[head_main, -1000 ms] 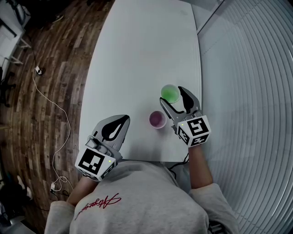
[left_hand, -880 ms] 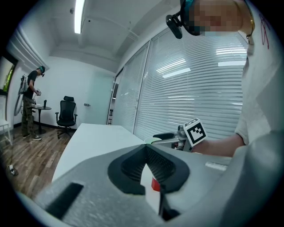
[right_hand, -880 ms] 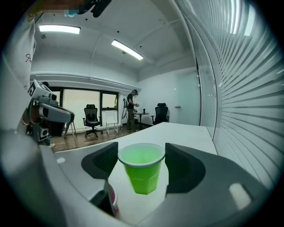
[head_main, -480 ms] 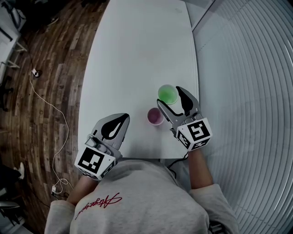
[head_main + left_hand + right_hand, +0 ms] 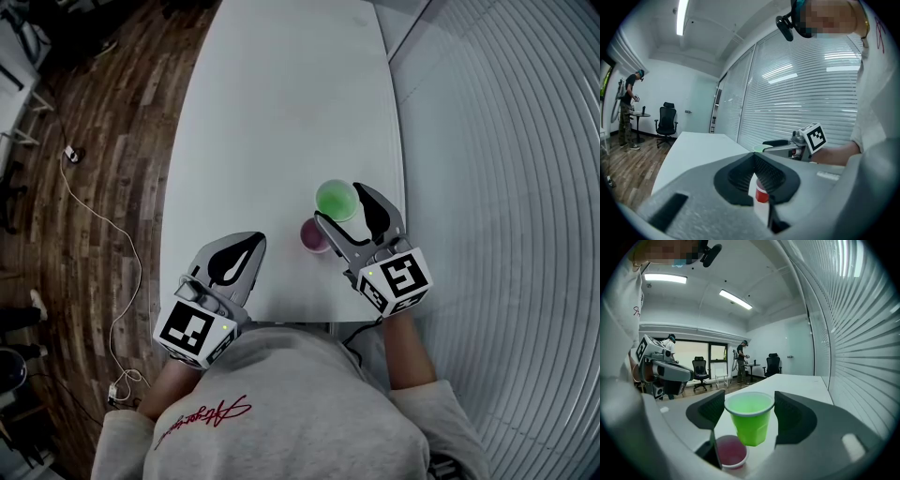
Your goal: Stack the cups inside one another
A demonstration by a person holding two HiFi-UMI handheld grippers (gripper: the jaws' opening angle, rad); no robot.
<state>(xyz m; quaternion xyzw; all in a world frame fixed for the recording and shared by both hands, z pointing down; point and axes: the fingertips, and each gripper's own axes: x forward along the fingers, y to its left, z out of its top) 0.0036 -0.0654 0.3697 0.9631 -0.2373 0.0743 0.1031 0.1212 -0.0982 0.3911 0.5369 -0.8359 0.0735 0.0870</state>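
We see the green cup (image 5: 749, 420) upright between the two pads of the right gripper (image 5: 749, 401), which press on it just under the rim, so this claw holds the cup. Its base looks clear of the white table (image 5: 281, 94). The pink cup (image 5: 731, 451) stands open on the table just below and to the left of it, near the table's near right corner. From the head view the two rims nearly touch, and the right gripper's left jaw lies across the near side of the pink cup.

The left gripper (image 5: 251, 246) rests over the table's near edge, well apart from both cups, jaws pressed together with nothing gripped. The rest of the table is bare. Slatted blinds (image 5: 506, 187) run along the right, and a cable (image 5: 94, 206) trails over the wooden floor (image 5: 122, 112) on the left. Far behind stand a person (image 5: 740, 362) and office chairs (image 5: 773, 363).

Against the frame a second ago, the green cup has drawn closer to the pink one and the gap between them has closed. The left gripper has kept its place.
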